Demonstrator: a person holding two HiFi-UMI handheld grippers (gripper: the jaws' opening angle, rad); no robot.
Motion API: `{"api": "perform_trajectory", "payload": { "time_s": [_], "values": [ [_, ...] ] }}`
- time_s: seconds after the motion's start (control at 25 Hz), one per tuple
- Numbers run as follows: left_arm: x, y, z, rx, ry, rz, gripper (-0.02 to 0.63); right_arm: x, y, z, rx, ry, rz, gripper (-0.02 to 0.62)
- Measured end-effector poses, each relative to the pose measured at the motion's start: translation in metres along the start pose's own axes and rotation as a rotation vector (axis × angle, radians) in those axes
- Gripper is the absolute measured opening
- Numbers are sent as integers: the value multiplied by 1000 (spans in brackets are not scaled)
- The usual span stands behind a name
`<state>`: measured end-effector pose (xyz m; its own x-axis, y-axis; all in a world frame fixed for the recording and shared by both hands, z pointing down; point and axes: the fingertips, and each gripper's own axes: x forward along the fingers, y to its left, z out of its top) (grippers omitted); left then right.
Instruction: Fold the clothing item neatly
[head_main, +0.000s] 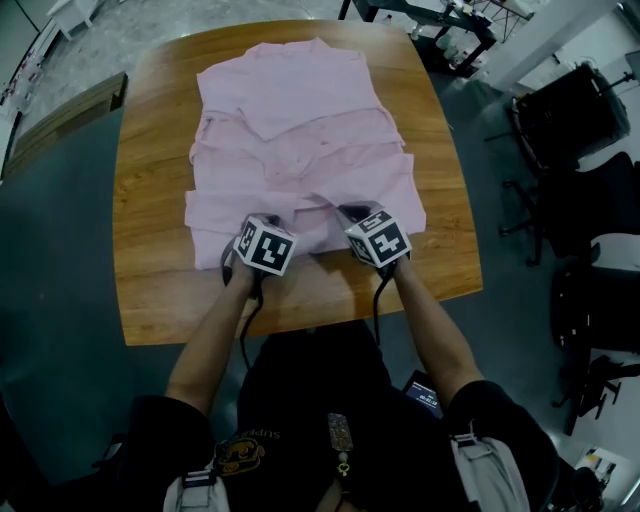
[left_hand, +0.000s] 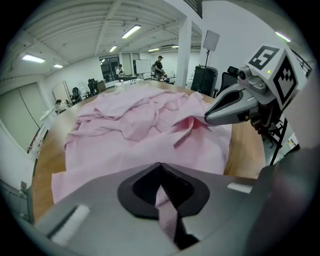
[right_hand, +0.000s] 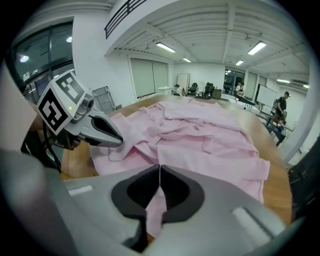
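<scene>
Your L gripper (left_hand: 160, 186) has its jaws pressed together, pinching the pink shirt (head_main: 300, 130) at its near edge. R gripper (right_hand: 159, 186) pinches that edge too, nearby, over the wooden table (head_main: 150, 290).

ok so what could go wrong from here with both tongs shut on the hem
The left tongs and right tongs each pinch only a thin strip of the pink shirt at its near hem, so it might slip out when lifted.
They grip close together, so the hem's outer corners may sag and skew the fold.
The shirt's middle is rumpled; folding over it could trap creases.
</scene>
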<state>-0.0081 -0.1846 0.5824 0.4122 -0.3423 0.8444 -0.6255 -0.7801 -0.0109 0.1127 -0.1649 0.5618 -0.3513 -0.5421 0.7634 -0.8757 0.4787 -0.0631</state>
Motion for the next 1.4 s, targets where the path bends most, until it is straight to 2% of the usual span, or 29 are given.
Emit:
{"api": "perform_trajectory", "payload": {
  "time_s": [0.28, 0.72, 0.88, 1.0, 1.2, 1.4],
  "values": [
    [-10, 25, 37, -35, -54, 34, 8, 8, -27, 51, -81, -52, 20, 11],
    [1, 21, 37, -139, -31, 30, 8, 70, -60, 107, -213, -9, 101, 12],
    [-4, 21, 35, -181, -33, 44, 8, 90, -58, 119, -217, -13, 155, 31],
    [-8, 25, 33, -202, -38, 55, 8, 90, -60, 133, -199, -44, 144, 58],
    [-18, 38, 25, -226, -49, 90, 8, 63, -52, 152, -206, -120, 133, 69],
    [-27, 42, 17, -237, -58, 89, 8, 36, -14, 131, -242, -114, 184, 69]
  ]
}}
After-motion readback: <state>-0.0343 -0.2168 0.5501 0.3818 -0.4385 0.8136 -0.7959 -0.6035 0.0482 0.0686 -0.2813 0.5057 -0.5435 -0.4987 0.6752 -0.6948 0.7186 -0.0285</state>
